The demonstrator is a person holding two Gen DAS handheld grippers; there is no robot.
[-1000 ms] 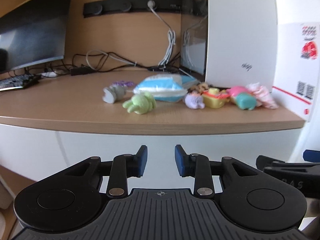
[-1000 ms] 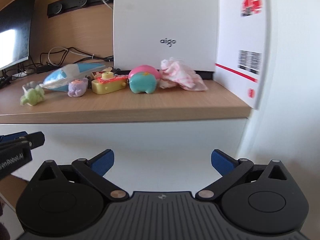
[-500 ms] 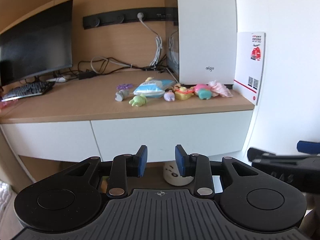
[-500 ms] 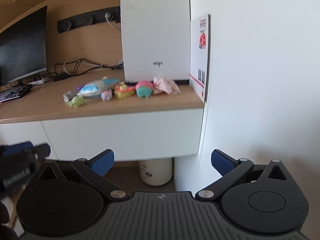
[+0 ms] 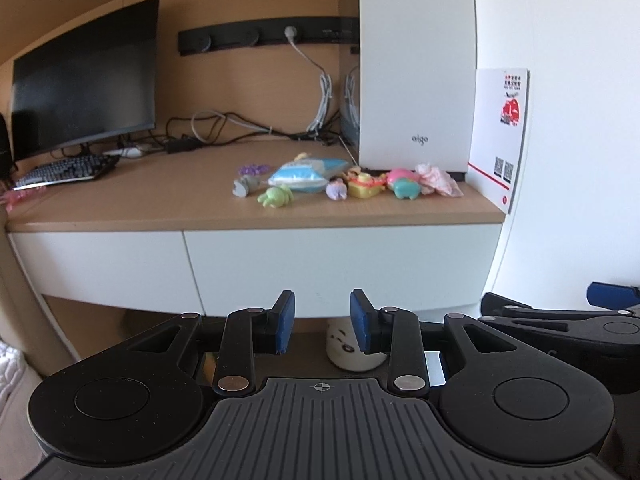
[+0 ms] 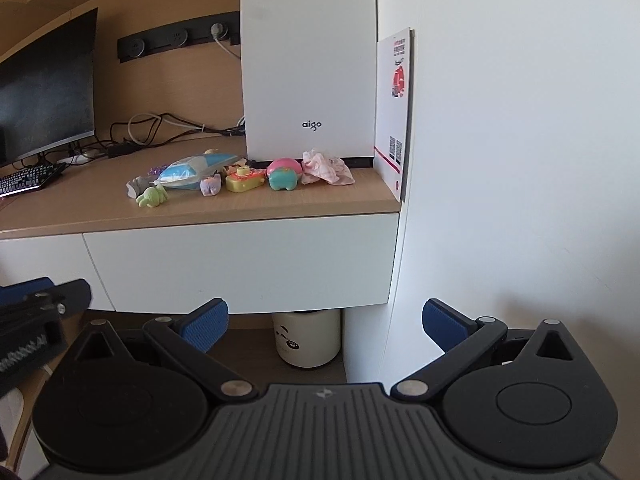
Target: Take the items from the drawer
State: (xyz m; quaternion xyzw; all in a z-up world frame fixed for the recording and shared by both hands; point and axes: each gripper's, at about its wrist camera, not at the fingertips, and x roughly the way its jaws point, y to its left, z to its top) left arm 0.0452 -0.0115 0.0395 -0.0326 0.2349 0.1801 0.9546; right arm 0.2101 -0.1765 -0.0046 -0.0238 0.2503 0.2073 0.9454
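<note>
You face a wooden desk [image 5: 160, 200] with a dark monitor [image 5: 84, 92], a keyboard [image 5: 64, 170], a white wall [image 6: 520, 160] at right.

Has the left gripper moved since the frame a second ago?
Yes. The left gripper has backed away from the desk: the drawer front and toys now look far smaller, with the space under the desk in view.

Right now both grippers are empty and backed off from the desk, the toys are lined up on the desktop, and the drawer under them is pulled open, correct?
Not quite. The drawer under the toys is shut, its white front flush under the desktop, as the right wrist view shows. The rest holds: left gripper and right gripper are empty.
</note>
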